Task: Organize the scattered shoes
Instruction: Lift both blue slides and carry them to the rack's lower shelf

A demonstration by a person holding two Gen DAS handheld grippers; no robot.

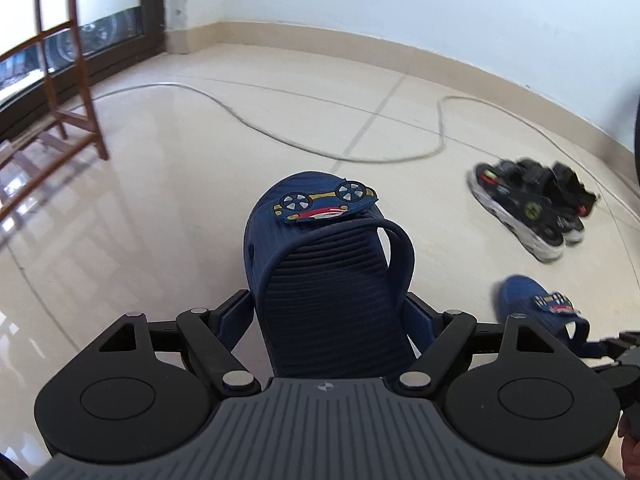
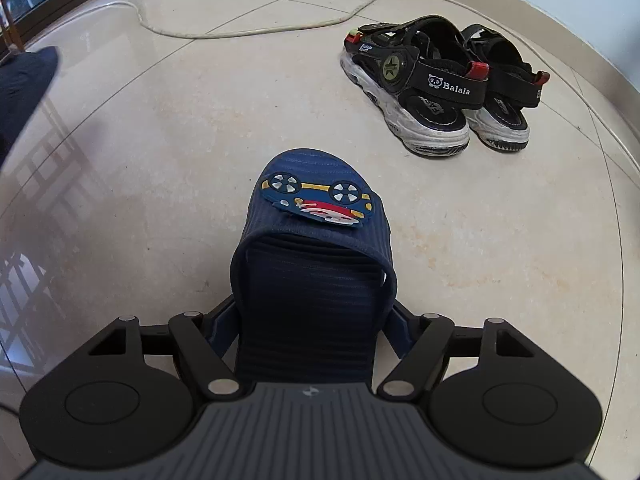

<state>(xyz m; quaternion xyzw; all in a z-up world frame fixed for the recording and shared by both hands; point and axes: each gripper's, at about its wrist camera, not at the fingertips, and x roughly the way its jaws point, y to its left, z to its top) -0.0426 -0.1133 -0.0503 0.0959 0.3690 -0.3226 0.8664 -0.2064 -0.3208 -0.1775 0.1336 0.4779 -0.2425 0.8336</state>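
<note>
Between both grippers' fingers: blue slippers (image 1: 328, 280) (one each).

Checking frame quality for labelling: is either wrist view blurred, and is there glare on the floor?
Left wrist view: the black sandals and the second blue slipper are smeared by motion blur, while the held blue slipper is sharp. Right wrist view: sharp, with the Balala lettering readable. Both views: window reflections glare on the glossy floor at left.

Bright daylight from the window (image 1: 100, 32) at left, w/ glare and frame reflections on the glossy floor (image 1: 120, 216). Strong fisheye bending at edges, dark corners. Left view: sandals (image 1: 528, 208) motion-blurred; right view sharp.
</note>
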